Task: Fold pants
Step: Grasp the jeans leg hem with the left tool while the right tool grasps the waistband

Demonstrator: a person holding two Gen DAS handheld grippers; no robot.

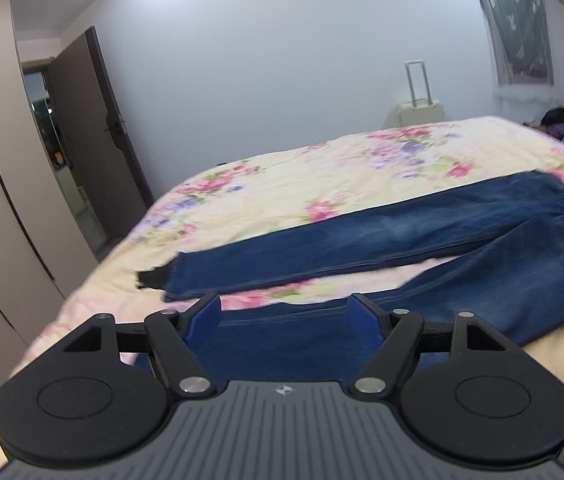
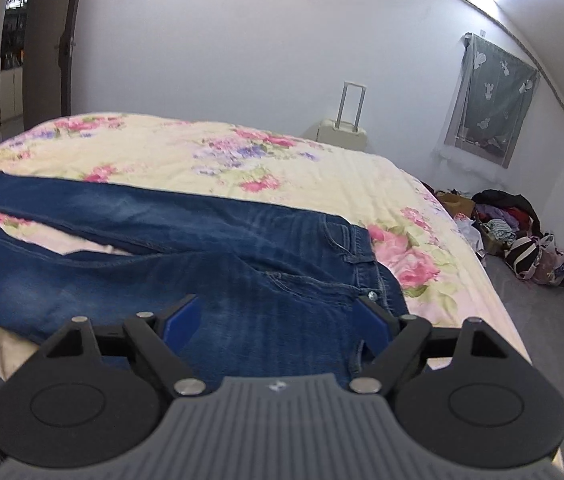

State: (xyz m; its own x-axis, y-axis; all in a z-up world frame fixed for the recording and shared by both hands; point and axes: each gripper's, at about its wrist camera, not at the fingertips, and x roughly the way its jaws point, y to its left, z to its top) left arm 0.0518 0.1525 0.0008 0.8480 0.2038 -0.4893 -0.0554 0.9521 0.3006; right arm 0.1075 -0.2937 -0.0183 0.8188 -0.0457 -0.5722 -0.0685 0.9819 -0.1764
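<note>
Jeans (image 2: pixel 186 248) lie spread flat on the flowered bed (image 2: pixel 186 148), unfolded, the two legs parted in a narrow V with a strip of bedcover showing between them. The left claw (image 1: pixel 284 312) is spread wide and hangs over the near leg close to its hem, denim filling the gap between its blue fingers; whether the fingers touch the cloth cannot be told. The far leg runs across ahead of that claw, its hem with a dark scrap at the end lying ahead and to its left. The right claw (image 2: pixel 280 316) is likewise spread wide, over the hip of the jeans just short of the waistband, with the metal button (image 2: pixel 371 295) beside its right finger. Risk, as I judge it, lies mainly in the bites: if either claw closes on the top layer alone, the leg will peel apart when lifted and the fold will come out twisted. A bite that also takes up the soft bedcover below would drag it along. Lifting the two ends unevenly could let the near leg land askew of the far one, and the edge of the bed behind both claws leaves little room for a slipped hem.
</note>
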